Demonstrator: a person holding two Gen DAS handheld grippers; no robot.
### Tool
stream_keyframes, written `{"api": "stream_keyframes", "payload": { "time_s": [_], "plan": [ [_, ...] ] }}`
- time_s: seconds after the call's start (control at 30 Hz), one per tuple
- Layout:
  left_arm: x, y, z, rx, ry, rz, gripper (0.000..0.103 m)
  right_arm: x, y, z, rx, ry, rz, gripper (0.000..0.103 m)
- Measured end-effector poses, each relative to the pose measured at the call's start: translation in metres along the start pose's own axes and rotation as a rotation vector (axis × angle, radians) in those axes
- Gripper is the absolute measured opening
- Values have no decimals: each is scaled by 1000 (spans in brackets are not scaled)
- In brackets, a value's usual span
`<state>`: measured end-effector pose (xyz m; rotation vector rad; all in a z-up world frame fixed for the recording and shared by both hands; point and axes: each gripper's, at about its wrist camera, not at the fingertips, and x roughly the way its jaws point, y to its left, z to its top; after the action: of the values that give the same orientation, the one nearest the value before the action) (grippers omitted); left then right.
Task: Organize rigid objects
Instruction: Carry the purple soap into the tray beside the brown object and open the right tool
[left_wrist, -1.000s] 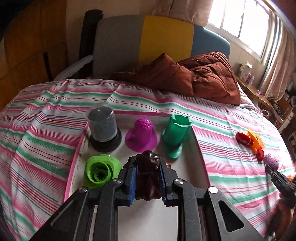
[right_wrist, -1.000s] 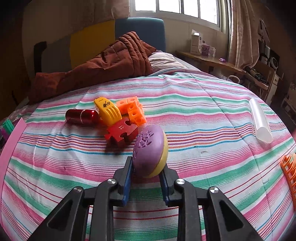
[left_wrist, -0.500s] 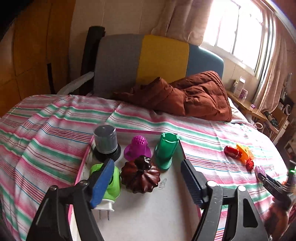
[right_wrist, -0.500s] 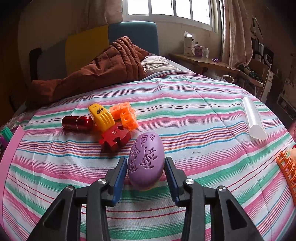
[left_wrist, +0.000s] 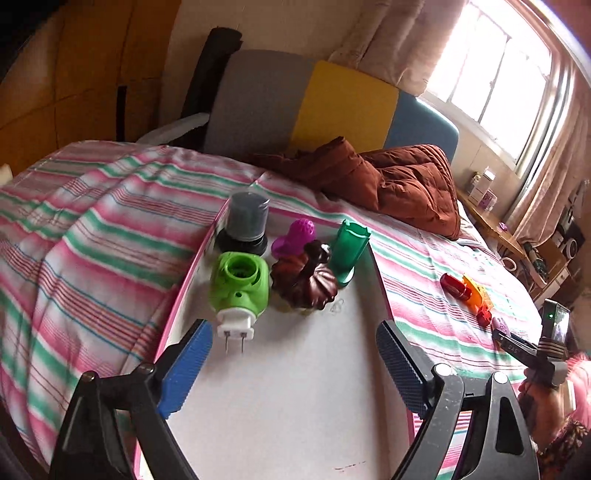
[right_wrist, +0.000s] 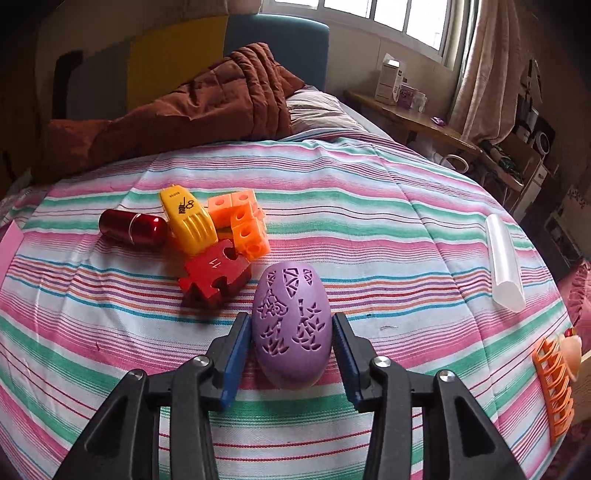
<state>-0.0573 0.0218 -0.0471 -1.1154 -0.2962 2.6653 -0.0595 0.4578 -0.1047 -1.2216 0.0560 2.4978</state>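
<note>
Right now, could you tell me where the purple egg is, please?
In the right wrist view the purple egg lies on the striped bedsheet between the right gripper's opening jaws, just right of the red puzzle piece.

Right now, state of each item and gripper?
left gripper: opening, nothing between fingers
right gripper: opening, egg between fingers, gaps both sides
egg: lying on bedspread
brown mould: on tray, released
green plug-in: on tray, prongs toward camera
green cup: upright

striped bed (right_wrist: 369, 221), white tray (left_wrist: 295, 387), purple egg (right_wrist: 291, 325)
</note>
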Motion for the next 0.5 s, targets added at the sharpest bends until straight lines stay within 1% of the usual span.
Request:
{"api": "stream_keyframes", "payload": {
  "time_s": [0.1, 0.17, 0.33, 0.5],
  "plan": [
    [-3, 3, -4, -2, 4, 0, 92, -3, 1, -1, -23, 7, 8, 44],
    [-5, 4, -7, 1, 2, -1, 92, -7, -1, -4, -7, 11, 32, 44],
    [-8, 3, -11, 19, 0, -9, 92, -25, -1, -20, 54, 11, 139, 44],
    [-8, -2, -14, 45, 4, -15, 93, -51, 17, -32, 74, -11, 243, 44]
  ]
}}
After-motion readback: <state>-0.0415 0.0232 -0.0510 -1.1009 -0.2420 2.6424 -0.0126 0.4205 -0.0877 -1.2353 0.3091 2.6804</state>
